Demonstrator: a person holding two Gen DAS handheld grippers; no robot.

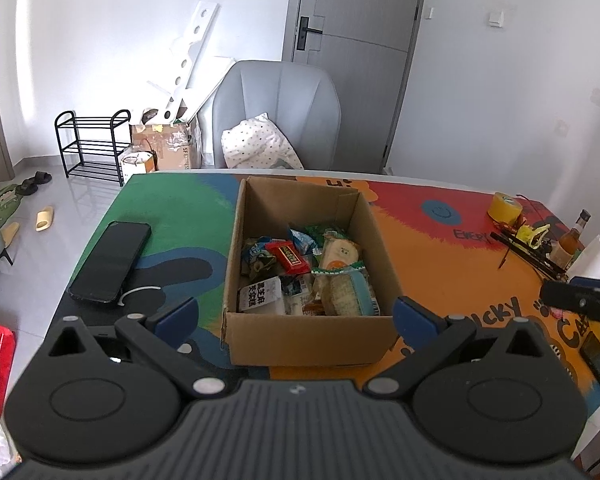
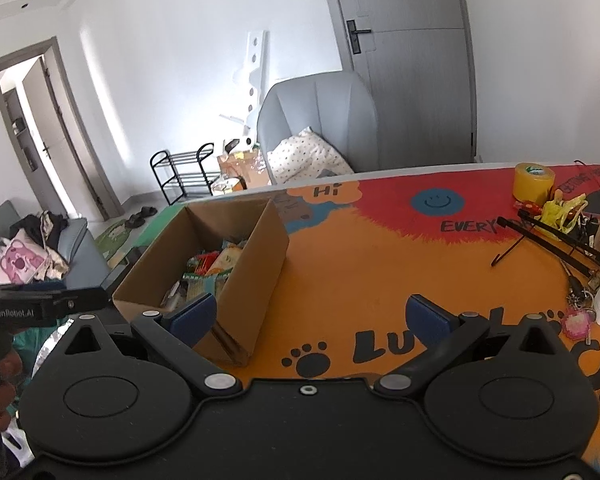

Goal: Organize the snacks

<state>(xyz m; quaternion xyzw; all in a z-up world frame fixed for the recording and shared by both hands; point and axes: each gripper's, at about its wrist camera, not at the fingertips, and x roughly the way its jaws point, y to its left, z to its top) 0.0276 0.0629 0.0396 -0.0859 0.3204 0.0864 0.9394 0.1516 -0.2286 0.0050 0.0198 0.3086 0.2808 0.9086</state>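
1. Fingers of both my grippers stand wide apart, holding nothing – left gripper (image 1: 296, 314), right gripper (image 2: 312, 318).
2. Straight ahead of my left fingers sits the open brown cardboard box (image 1: 306, 336) of wrapped snacks (image 1: 304, 268), long axis running near to far.
3. From my right fingers it lies off to the left – so my left hand looks nearer.
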